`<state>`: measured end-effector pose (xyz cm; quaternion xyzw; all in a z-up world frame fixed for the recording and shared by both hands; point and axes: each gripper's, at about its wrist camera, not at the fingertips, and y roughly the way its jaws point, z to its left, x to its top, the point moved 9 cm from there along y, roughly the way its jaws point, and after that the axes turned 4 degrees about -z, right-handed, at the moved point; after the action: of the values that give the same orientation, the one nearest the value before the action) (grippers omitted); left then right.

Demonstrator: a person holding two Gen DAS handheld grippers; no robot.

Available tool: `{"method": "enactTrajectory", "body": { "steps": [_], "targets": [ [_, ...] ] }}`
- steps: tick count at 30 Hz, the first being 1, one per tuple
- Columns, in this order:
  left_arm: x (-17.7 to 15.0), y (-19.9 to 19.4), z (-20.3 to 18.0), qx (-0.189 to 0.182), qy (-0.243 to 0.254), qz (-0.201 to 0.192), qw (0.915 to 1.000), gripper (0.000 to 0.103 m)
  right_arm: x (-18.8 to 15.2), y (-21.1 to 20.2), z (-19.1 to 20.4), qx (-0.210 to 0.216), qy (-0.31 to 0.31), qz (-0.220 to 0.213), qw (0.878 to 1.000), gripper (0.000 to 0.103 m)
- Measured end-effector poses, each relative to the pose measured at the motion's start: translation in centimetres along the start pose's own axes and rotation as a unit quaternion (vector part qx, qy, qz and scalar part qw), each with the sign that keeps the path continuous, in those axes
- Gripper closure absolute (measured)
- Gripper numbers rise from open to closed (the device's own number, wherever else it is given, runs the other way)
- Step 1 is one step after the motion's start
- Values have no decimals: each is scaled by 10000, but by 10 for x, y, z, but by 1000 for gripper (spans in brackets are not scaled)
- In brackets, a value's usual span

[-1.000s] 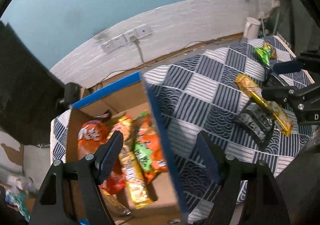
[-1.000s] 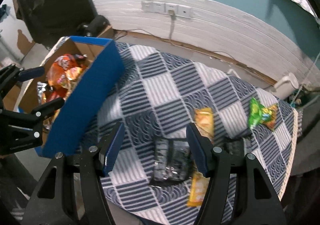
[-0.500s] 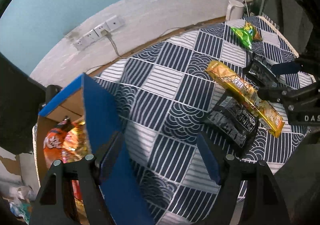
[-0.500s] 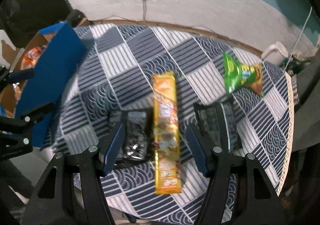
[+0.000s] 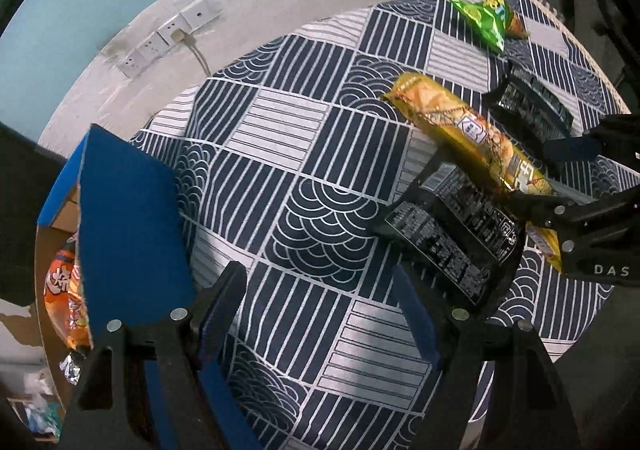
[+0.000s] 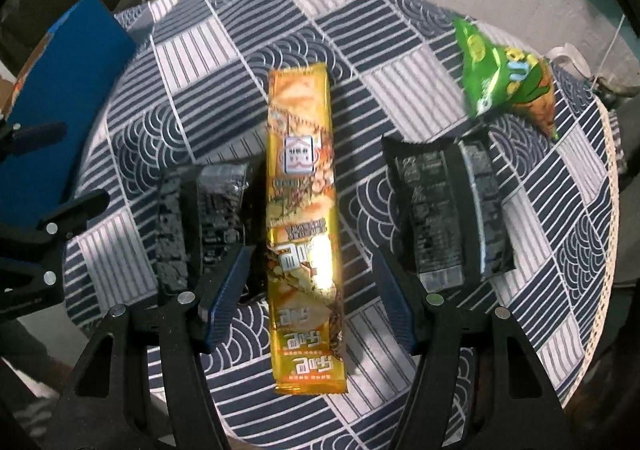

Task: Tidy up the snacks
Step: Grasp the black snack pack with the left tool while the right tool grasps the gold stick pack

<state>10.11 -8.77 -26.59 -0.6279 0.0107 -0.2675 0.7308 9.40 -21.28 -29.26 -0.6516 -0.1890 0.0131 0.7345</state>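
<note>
gold snack packet (image 6: 305,226) lies flat, long, glossy.

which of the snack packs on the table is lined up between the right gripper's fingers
The long gold pack, lying lengthwise in the open right gripper. The two black packs flank it outside the fingers; the green bag lies farther off.

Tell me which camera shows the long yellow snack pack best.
The right wrist view: the yellow snack pack lies whole and lengthwise between the open right gripper fingers, label readable. The left wrist view shows it from the side at an angle, its near end hidden behind the right gripper.
</note>
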Motion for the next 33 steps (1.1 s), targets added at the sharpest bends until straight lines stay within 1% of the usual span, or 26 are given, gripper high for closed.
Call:
{"method": "enactTrajectory", "body": {
  "steps": [3,4,5,8,9,13,19,22,25,27,33],
  "targets": [
    [-1,3,-1,20,15,37,10000,26,-5,7,-2,-77,-31,102,9999,39],
    [-1,4,0,16,7,55,10000,26,-7,9,-3,-102,-30,129,9999,44],
    [-1,5,0,11,-2,68,10000,26,-11,12,-1,-84,-45,207,9997,52],
    [-2,7,2,-16,-31,121,9999,26,-16,14,4,-49,-91,270,9996,64],
    [-2,7,3,-27,-42,134,9999,26,-18,13,7,-66,-112,268,9996,64],
    [-5,7,5,-10,-41,158,9999,26,-23,11,27,99,-150,283,9994,65],
    [-9,4,8,-7,-43,146,9999,25,-31,8,53,543,146,371,9977,65],
    [-10,2,10,-68,-154,155,9997,22,-33,6,57,440,74,376,9983,65],
    [-11,0,6,-250,-336,203,9989,22,-35,0,52,326,38,345,9989,65],
    [-11,1,0,-370,-392,261,9982,22,-35,-9,42,222,10,282,9994,65],
    [-5,5,-19,-510,-454,361,9970,21,-34,-18,3,-40,31,178,9998,65]
  ]
}}
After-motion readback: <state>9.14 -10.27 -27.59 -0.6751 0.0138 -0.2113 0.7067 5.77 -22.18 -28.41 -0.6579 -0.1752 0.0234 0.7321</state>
